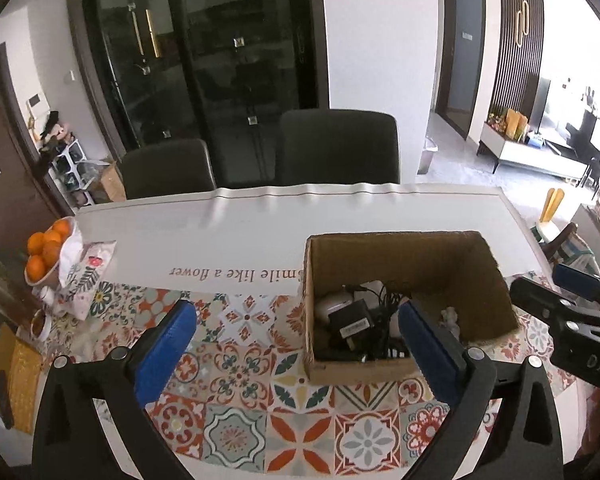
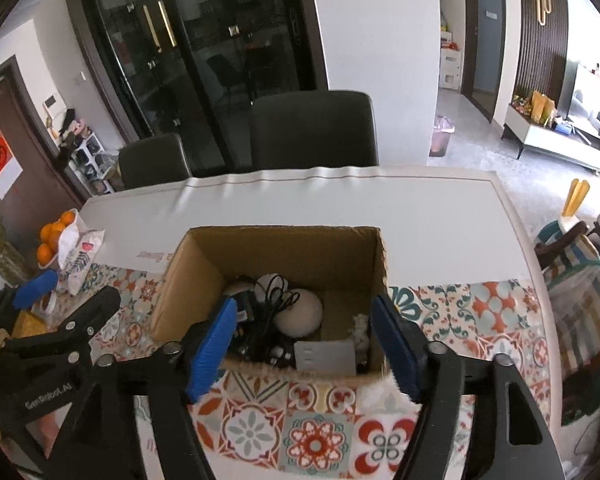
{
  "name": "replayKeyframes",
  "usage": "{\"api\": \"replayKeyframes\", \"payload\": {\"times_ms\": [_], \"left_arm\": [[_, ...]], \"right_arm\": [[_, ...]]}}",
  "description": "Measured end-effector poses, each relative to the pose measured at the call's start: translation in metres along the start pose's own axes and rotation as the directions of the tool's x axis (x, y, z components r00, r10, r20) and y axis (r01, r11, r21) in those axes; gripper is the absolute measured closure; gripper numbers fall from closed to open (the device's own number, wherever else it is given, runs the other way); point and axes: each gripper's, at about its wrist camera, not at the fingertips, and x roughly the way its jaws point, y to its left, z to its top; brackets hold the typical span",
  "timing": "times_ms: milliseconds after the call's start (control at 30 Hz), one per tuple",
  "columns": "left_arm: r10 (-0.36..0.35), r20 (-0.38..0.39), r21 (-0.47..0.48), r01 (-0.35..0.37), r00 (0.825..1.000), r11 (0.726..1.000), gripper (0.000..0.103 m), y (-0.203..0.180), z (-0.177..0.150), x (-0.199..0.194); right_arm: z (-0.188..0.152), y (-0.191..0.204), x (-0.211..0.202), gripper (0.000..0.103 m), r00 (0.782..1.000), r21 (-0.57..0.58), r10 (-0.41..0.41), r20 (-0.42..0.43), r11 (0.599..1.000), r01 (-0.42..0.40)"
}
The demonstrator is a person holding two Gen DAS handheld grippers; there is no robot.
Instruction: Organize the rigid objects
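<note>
Our left gripper [image 1: 296, 344] stands spread wide over the tiled tablecloth [image 1: 236, 364] with nothing between its blue pads, and our right gripper [image 2: 306, 346] is likewise apart and empty, its pads straddling the near wall of the cardboard box [image 2: 284, 252]. That box lies straight ahead of the right gripper and off to the right of the left one, so we judge the right hand nearer (no loose item shows outside it). Inside lie a black power adapter [image 1: 350, 320], tangled black cables [image 2: 278, 292], a round white device [image 2: 298, 314] and a grey flat piece [image 2: 326, 356].
</note>
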Motion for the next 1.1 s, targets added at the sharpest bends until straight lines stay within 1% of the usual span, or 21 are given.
{"api": "replayKeyframes", "payload": {"times_ms": [133,300,500,633,733,867,1100], "left_arm": [[-0.011,0.023,0.005,0.011,1.000,1.000,0.000,0.002,-0.011,-0.026],[-0.023,0.052,0.019,0.022,0.998,1.000,0.000,0.001,-0.028,-0.057],[-0.021,0.113,0.030,0.018,0.993,0.999,0.000,0.000,-0.046,-0.098],[-0.034,0.140,0.047,0.027,0.990,0.999,0.000,-0.001,-0.053,-0.117],[-0.038,0.165,0.061,0.028,0.986,0.998,0.000,-0.005,-0.061,-0.132],[-0.038,0.174,0.064,0.027,0.984,0.998,0.000,-0.006,-0.070,-0.143],[-0.027,0.198,0.070,0.013,0.980,0.997,0.000,-0.006,-0.081,-0.160]], "right_arm": [[-0.016,0.005,-0.030,0.027,0.999,-0.007,-0.014,0.029,1.000,0.014],[-0.038,0.012,-0.070,0.023,0.996,-0.010,-0.028,0.081,1.000,0.028],[-0.062,0.017,-0.110,0.019,0.987,-0.010,-0.043,0.154,0.999,0.045],[-0.075,0.018,-0.128,0.018,0.983,-0.003,-0.041,0.179,0.999,0.042],[-0.085,0.022,-0.140,0.015,0.979,-0.014,-0.043,0.199,0.999,0.047],[-0.096,0.026,-0.152,0.013,0.974,-0.022,-0.058,0.219,0.998,0.065],[-0.112,0.030,-0.166,0.013,0.970,-0.025,-0.063,0.235,0.997,0.070]]}}
